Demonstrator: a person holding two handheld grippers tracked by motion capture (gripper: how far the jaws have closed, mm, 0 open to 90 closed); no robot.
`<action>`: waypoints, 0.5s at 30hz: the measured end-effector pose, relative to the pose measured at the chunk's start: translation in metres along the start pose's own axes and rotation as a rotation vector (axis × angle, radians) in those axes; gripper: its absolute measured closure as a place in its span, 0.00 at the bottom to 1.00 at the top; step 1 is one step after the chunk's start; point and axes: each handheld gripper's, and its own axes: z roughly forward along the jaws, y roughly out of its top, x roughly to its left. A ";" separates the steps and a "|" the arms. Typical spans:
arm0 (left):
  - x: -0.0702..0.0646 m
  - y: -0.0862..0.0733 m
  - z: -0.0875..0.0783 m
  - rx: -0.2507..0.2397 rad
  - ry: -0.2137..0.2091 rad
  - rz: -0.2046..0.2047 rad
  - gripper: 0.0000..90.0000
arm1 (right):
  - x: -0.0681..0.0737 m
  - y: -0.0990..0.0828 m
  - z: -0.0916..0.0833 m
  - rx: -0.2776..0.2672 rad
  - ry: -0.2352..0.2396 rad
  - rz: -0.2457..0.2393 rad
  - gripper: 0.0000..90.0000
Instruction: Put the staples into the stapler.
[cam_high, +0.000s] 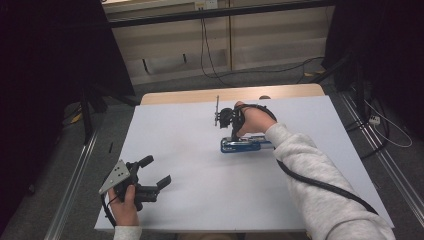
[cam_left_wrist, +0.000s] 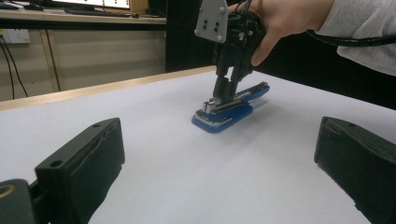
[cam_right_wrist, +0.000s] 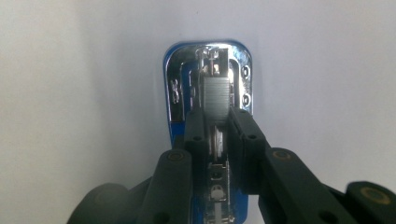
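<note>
A blue stapler (cam_high: 245, 145) with a chrome inner plate (cam_right_wrist: 176, 88) lies just right of the middle of the white table (cam_high: 200, 205). My right gripper (cam_high: 233, 137) points straight down onto its front end. In the right gripper view its jaws are shut on a ribbed silver staple strip (cam_right_wrist: 215, 95) that lies in the stapler's channel. The same grip (cam_left_wrist: 225, 91) on the stapler (cam_left_wrist: 219, 119) is seen from the side in the left gripper view. My left gripper (cam_high: 156, 171) rests at the table's near left corner, open, nothing between its fingers (cam_left_wrist: 88, 158).
A wooden strip (cam_high: 230, 93) edges the table's far side. Cables (cam_high: 210, 60) run over the floor beyond it. Metal rails (cam_high: 75, 175) flank the table, and dark curtains (cam_high: 45, 75) stand at both sides. The right gripper's black cable (cam_high: 320, 186) trails along the sleeve.
</note>
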 end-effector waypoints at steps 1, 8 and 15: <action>0.000 0.000 0.000 0.000 0.004 0.002 0.02 | 0.000 0.000 0.000 0.000 -0.004 -0.001 0.87; -0.001 0.000 0.001 0.003 -0.003 -0.006 0.02 | 0.001 -0.001 0.002 -0.011 0.002 -0.001 0.87; -0.001 0.000 0.000 0.011 -0.005 -0.006 0.02 | 0.001 -0.002 -0.001 -0.017 0.003 -0.002 0.87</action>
